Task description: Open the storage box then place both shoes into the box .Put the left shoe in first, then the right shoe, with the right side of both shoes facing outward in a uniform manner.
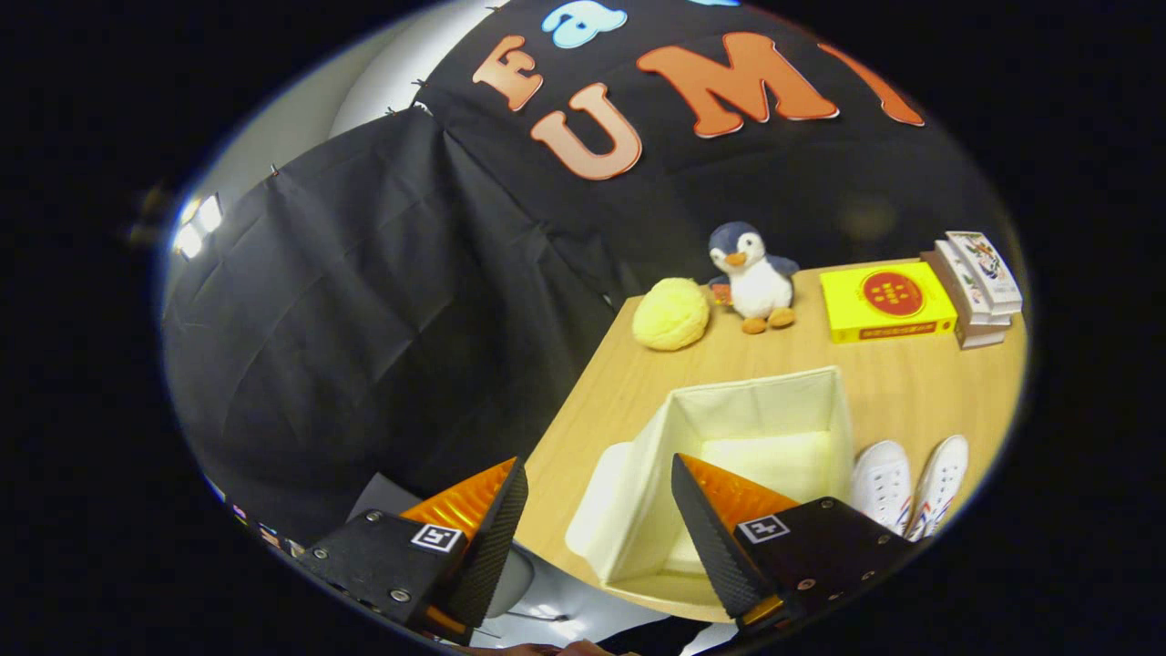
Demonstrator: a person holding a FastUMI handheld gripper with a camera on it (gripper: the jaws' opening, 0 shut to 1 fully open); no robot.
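A cream fabric storage box [824,410] stands open on the wooden table [601,383], its lid [606,497] hanging down the near-left side. Two white shoes [882,483] [943,478] lie side by side just to the right of the box, toes pointing away from me. My gripper [597,506] hovers above the box's near-left corner with its orange and black fingers [496,524] wide apart and nothing between them. The right finger [706,524] overlaps the box's front.
Along the table's far side sit a yellow plush ball [671,314], a penguin toy [754,278], a yellow box [886,301] and a stack of books [976,287]. The table's left edge runs diagonally beside the box. A hand shows below the fingers.
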